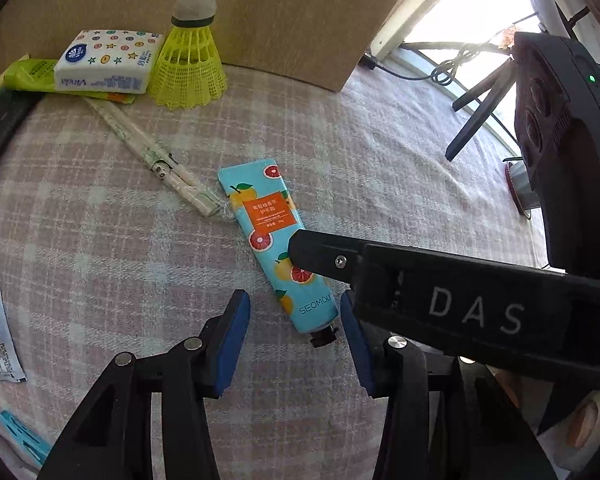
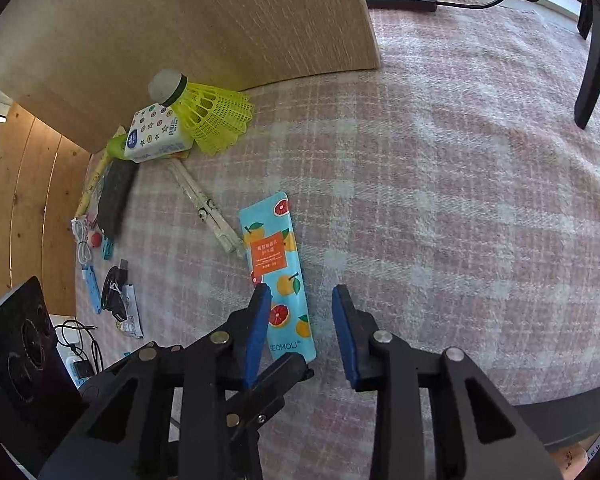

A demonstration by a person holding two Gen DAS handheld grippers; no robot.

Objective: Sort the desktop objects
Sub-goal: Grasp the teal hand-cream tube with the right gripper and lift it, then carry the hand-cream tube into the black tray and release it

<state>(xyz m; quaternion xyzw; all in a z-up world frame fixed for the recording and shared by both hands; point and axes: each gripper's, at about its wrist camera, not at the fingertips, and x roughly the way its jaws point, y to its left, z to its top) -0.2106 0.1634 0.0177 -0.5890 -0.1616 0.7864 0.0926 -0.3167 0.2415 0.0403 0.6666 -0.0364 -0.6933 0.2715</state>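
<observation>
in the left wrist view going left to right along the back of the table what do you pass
green packet → tissue pack → yellow shuttlecock → edge of the wooden board → black cable

Colours on the pink plaid cloth (image 1: 100, 240)

Hand cream tube (image 1: 270, 240) was sky blue with orange and grapefruit prints, orange label. Beyond it: neon-yellow shuttlecock (image 1: 188, 66) with grey cork, black band; beside that, white tissue pack (image 1: 108, 60) dotted with coloured stars. Gripper pads (image 1: 232, 344) were blue on black.
</observation>
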